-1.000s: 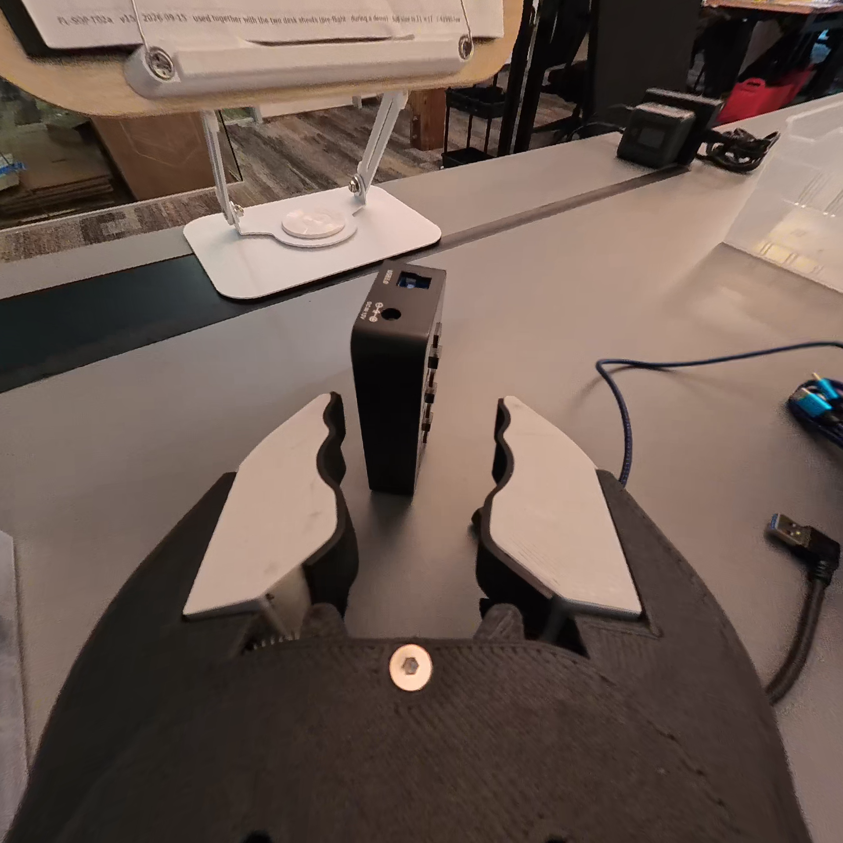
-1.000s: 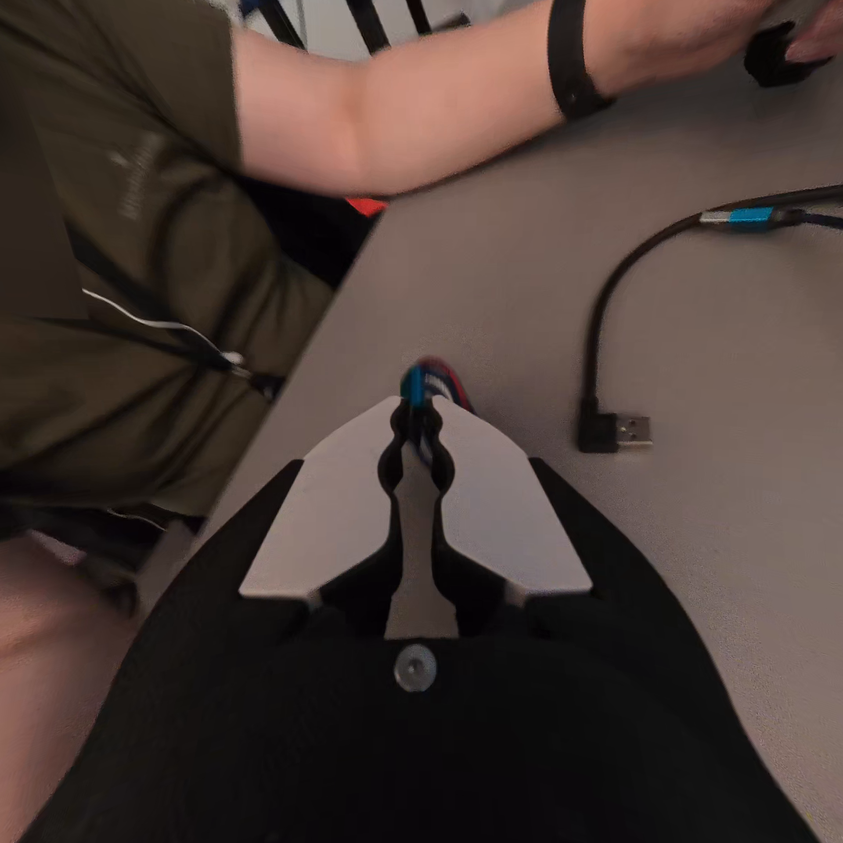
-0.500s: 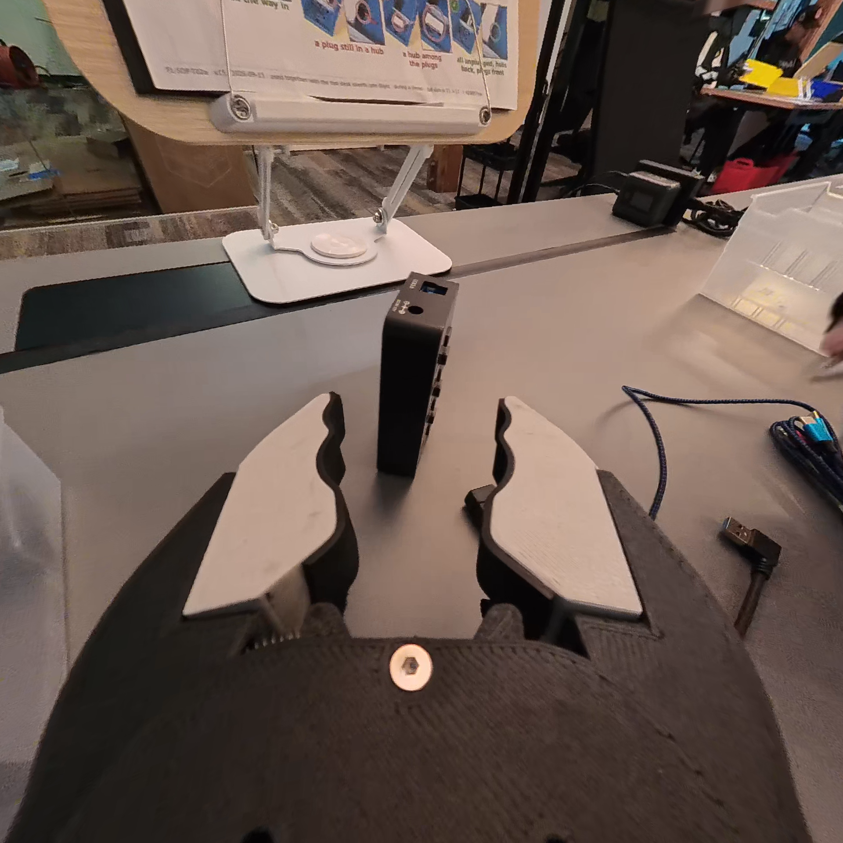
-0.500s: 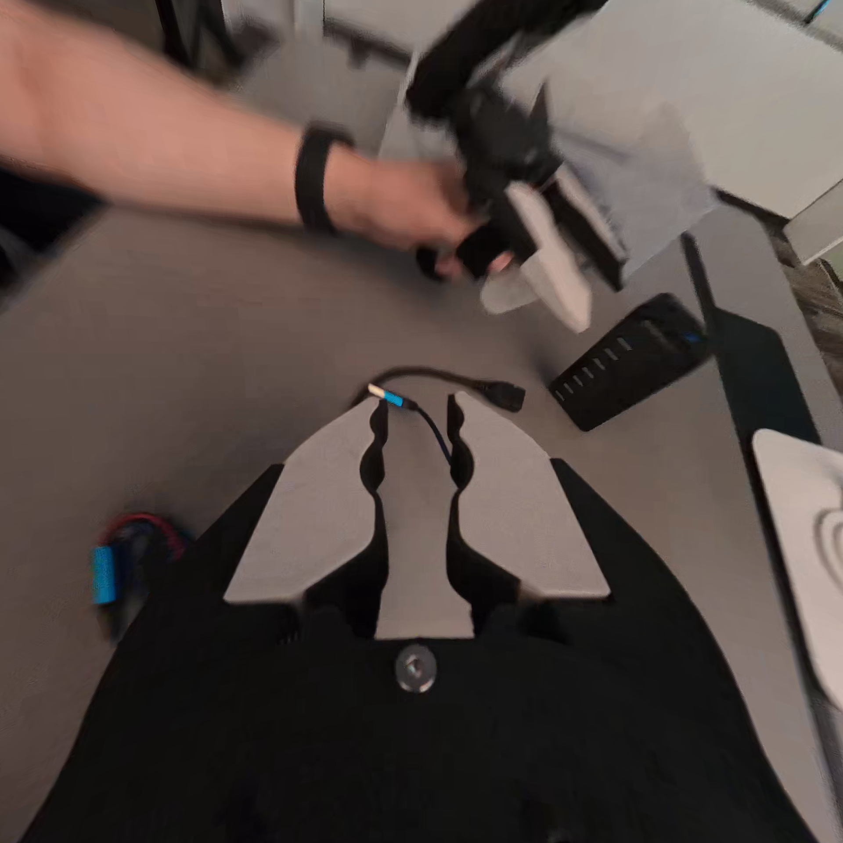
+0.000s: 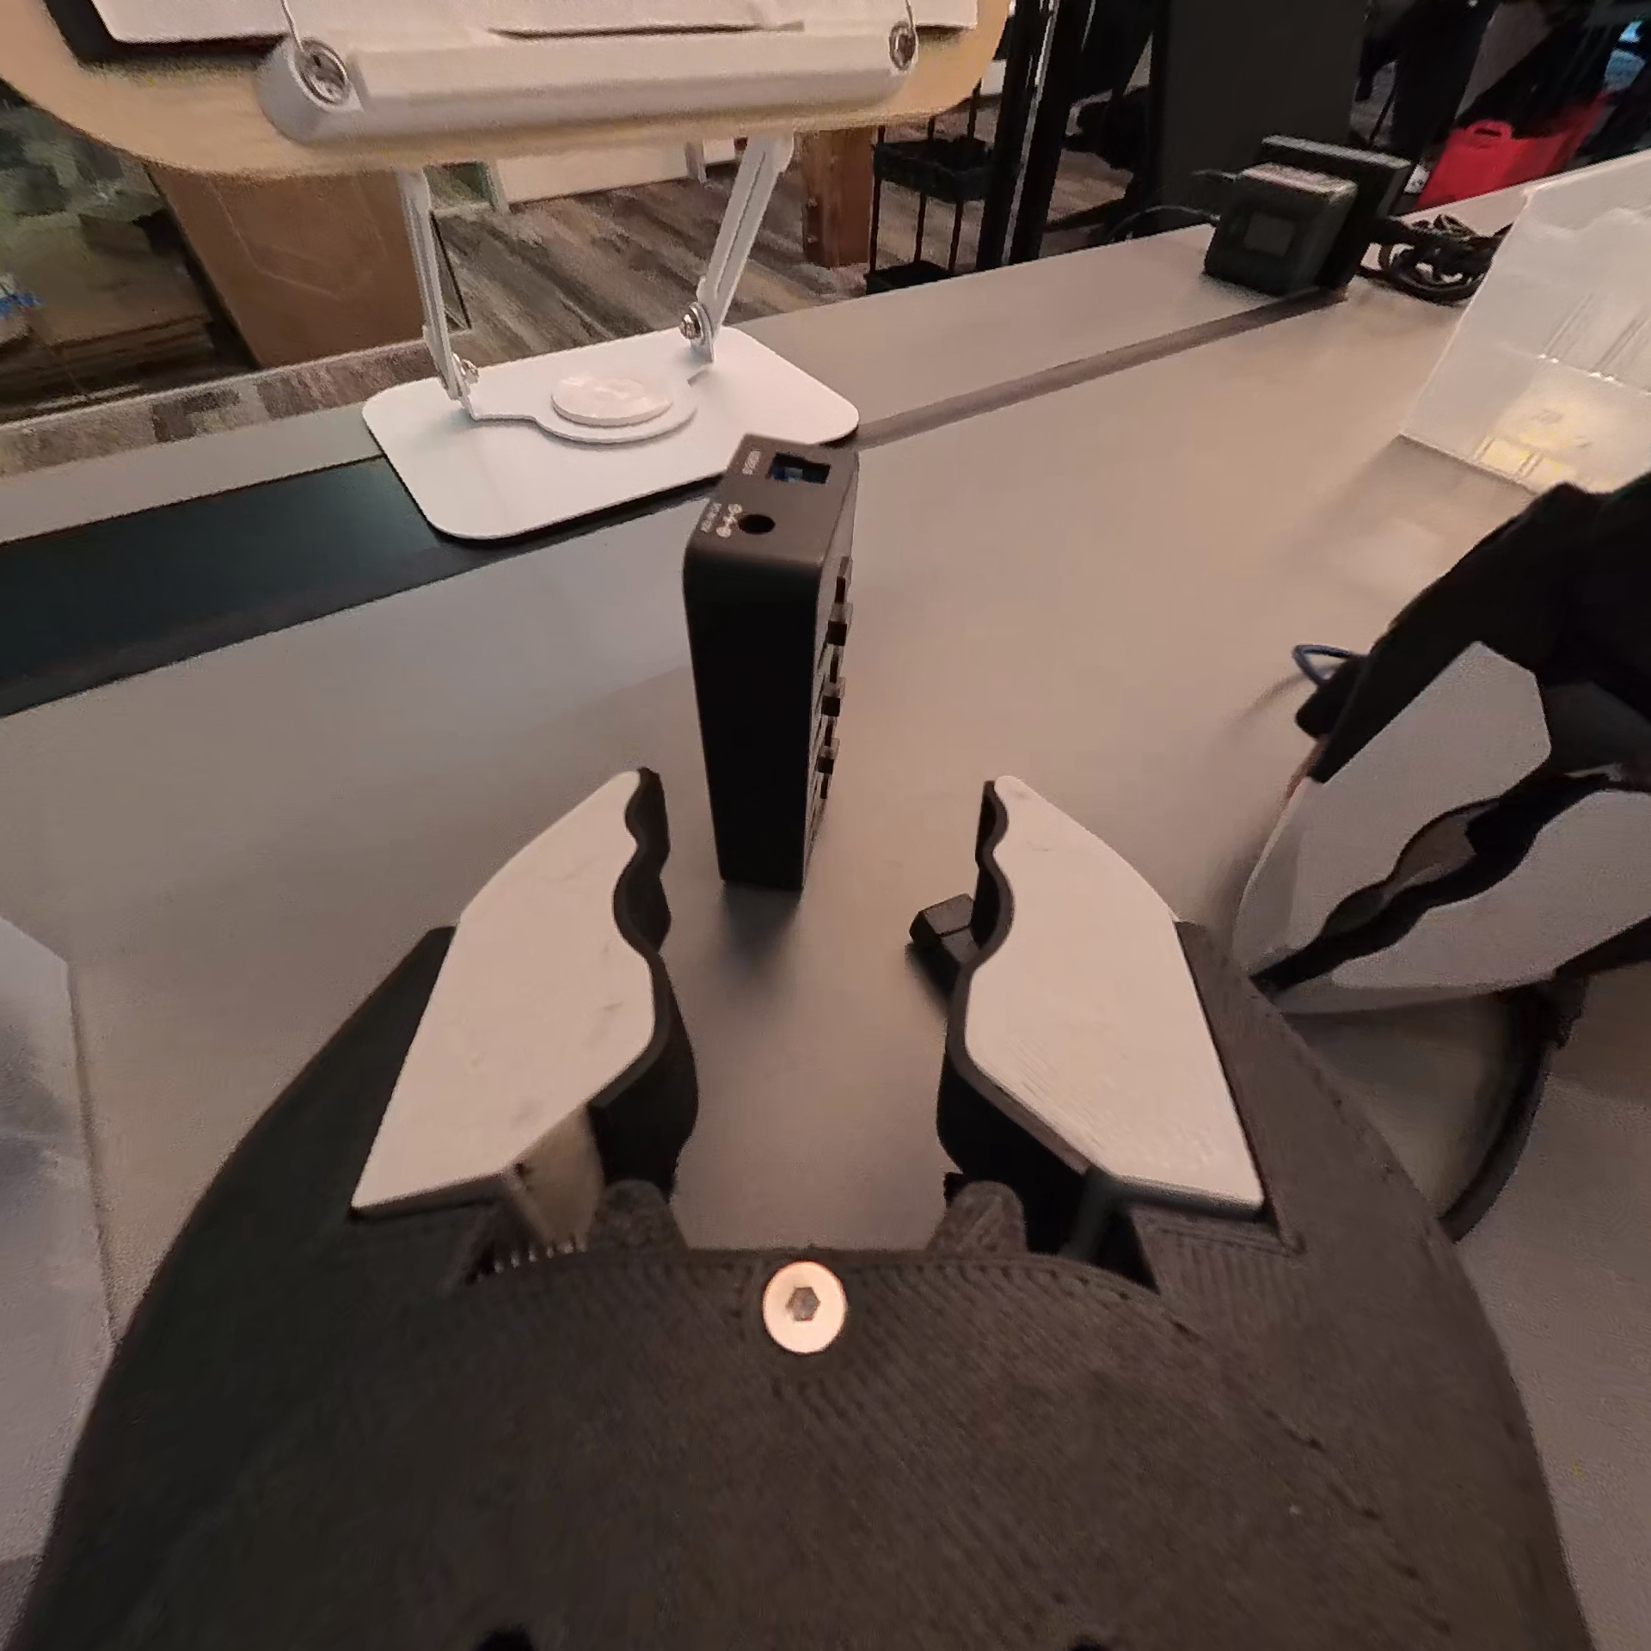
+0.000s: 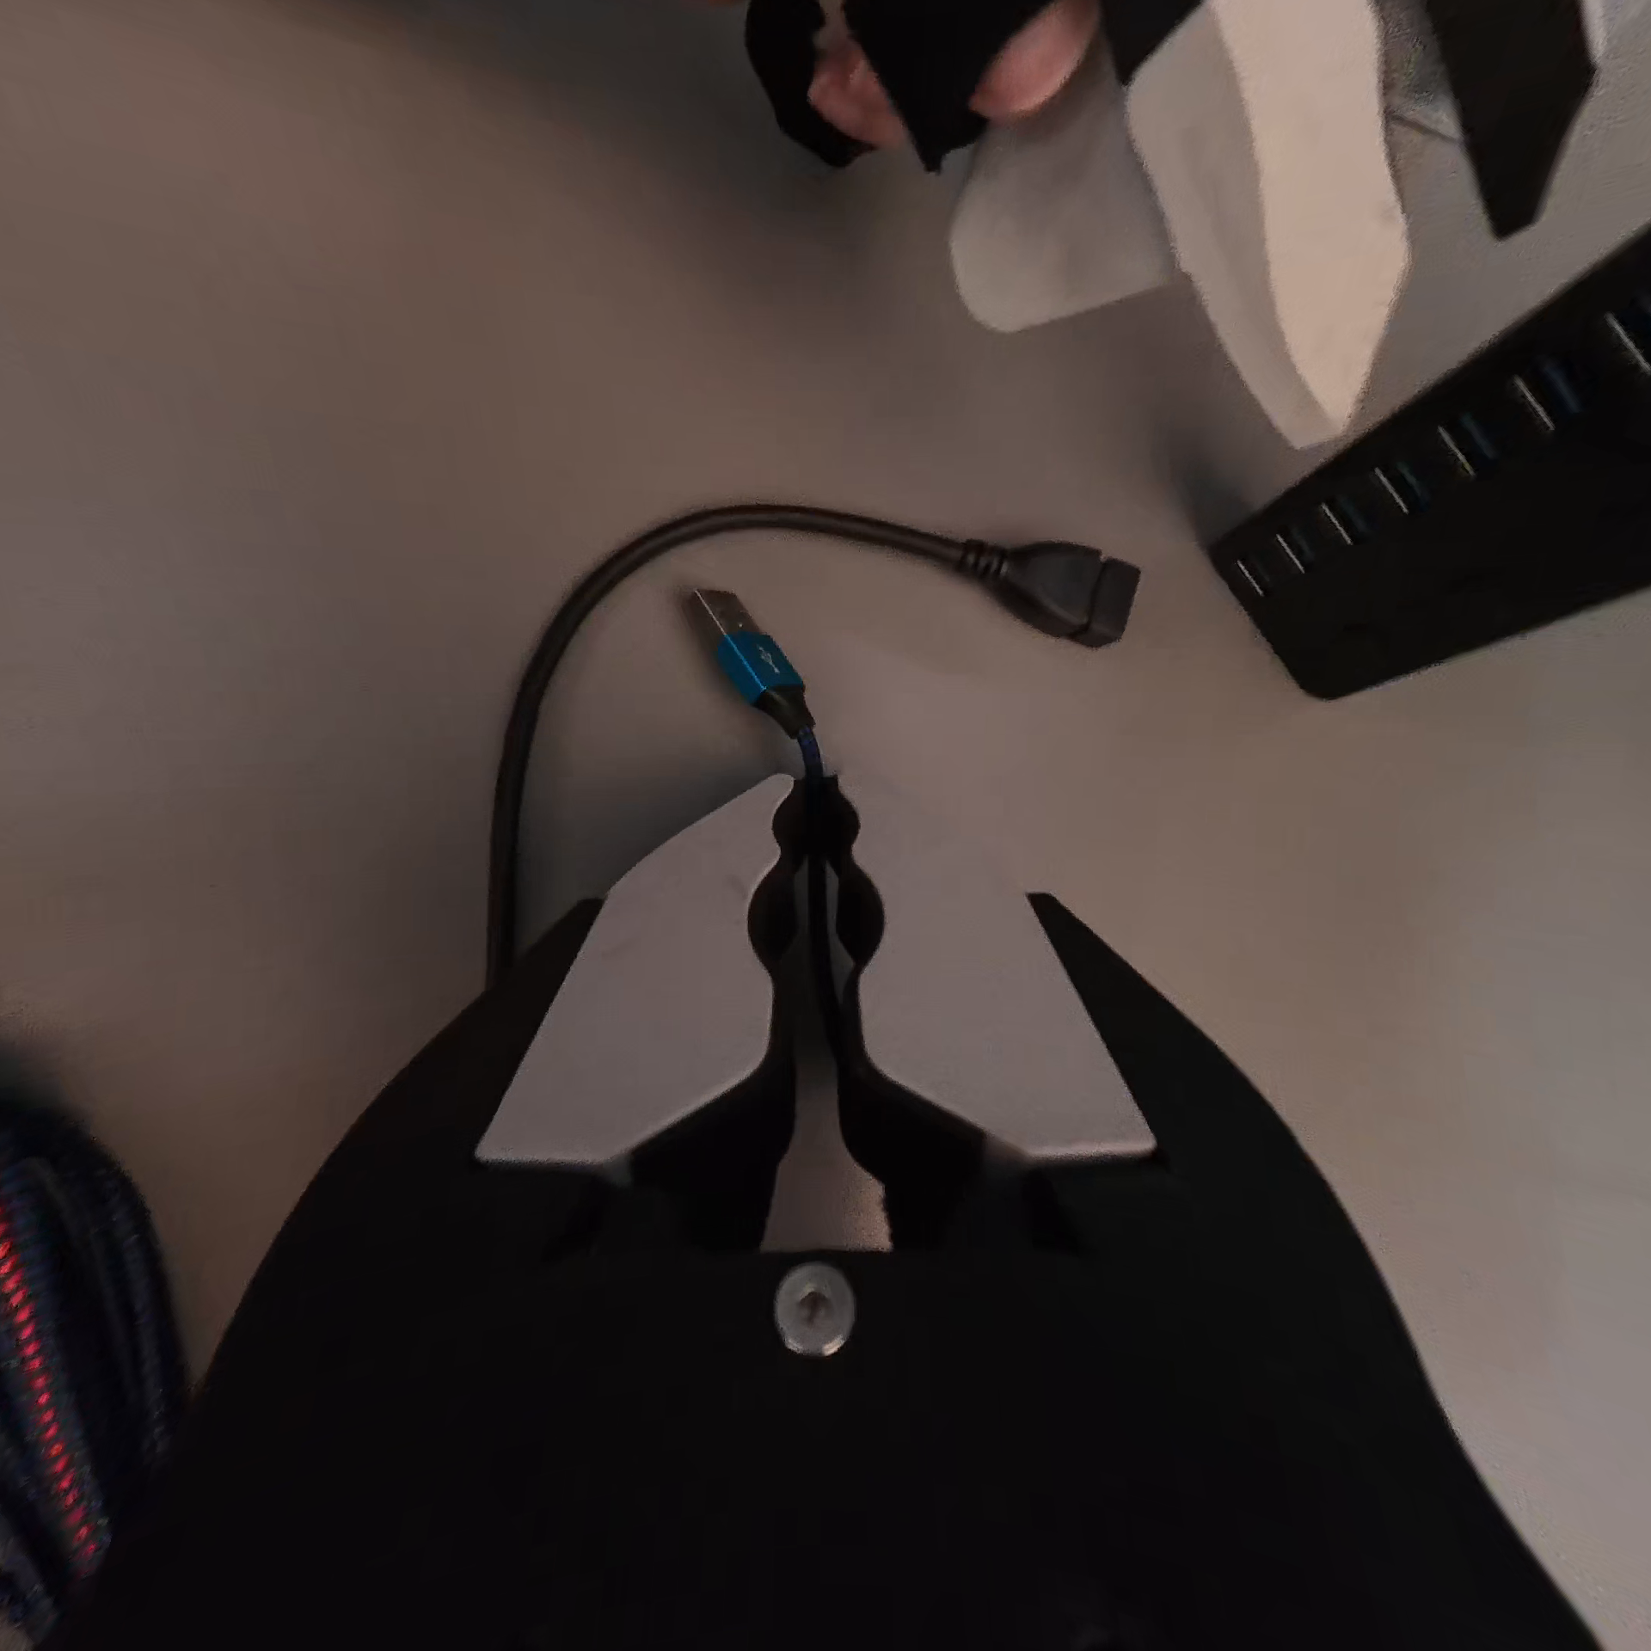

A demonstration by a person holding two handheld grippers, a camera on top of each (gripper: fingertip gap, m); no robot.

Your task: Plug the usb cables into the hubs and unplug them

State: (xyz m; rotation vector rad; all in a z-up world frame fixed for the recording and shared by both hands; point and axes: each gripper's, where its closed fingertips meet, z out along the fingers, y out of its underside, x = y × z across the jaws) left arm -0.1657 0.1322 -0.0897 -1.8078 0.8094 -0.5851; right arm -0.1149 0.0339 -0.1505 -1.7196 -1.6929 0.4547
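Note:
A black USB hub (image 5: 773,679) stands on its narrow edge on the grey table, just ahead of my left gripper (image 5: 822,786), which is open and empty. The hub's ports face right. My right gripper (image 6: 808,786) is shut on a blue braided cable (image 6: 808,750), just behind its blue USB plug (image 6: 750,661), low over the table. A short black cable (image 6: 554,679) with a socket end (image 6: 1072,585) curves around the plug. The hub (image 6: 1474,500) and the left gripper (image 6: 1251,223) show at upper right. The right gripper (image 5: 1429,849) shows at the right of the left wrist view.
A white stand base (image 5: 607,429) holding a board sits behind the hub. A clear plastic bin (image 5: 1563,339) and a black device (image 5: 1286,223) are at the back right. A red and blue cable bundle (image 6: 54,1295) lies at lower left. A hand (image 6: 893,71) holds the left gripper.
My right gripper let go of the cable bundle, swung towards the hub, opened, and closed on the blue cable behind its plug. It came into the left wrist view. The left gripper stayed open by the hub.

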